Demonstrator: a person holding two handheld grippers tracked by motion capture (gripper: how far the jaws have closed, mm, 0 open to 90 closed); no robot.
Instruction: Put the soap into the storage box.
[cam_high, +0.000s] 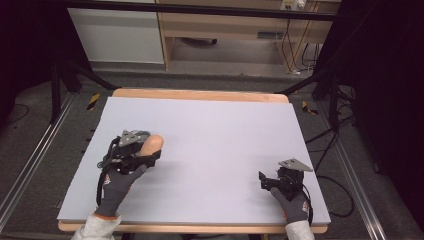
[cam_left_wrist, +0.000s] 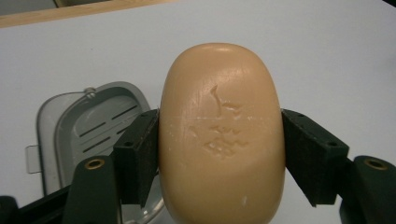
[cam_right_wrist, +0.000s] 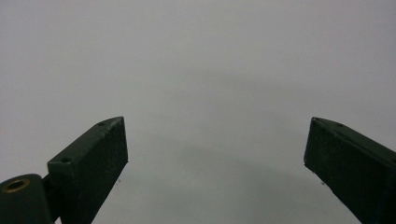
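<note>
Because the left gripper (cam_left_wrist: 219, 154) pinches the smooth soap bar (cam_left_wrist: 222, 135) only by its sides, above the tabletop (cam_high: 210, 135), the bar could slip out if the squeeze eases. The grey soap dish (cam_left_wrist: 88, 126) beneath holds nothing. The right gripper (cam_right_wrist: 215, 154) rests with fingers wide apart, holding nothing.

Both hands wear dark grey knit gloves with a bit of red-orange marking near the cuff, and white sleeves poke out below them. The black two-jaw left gripper (cam_high: 150, 156) and the matching black right gripper (cam_high: 262, 180) each carry a grey three-cornered plate on top and trail a black cable. Up close the jaws are flat black blocks with tiny screw holes, and there's a brass-coloured eyelet at the base of each arm.
</note>
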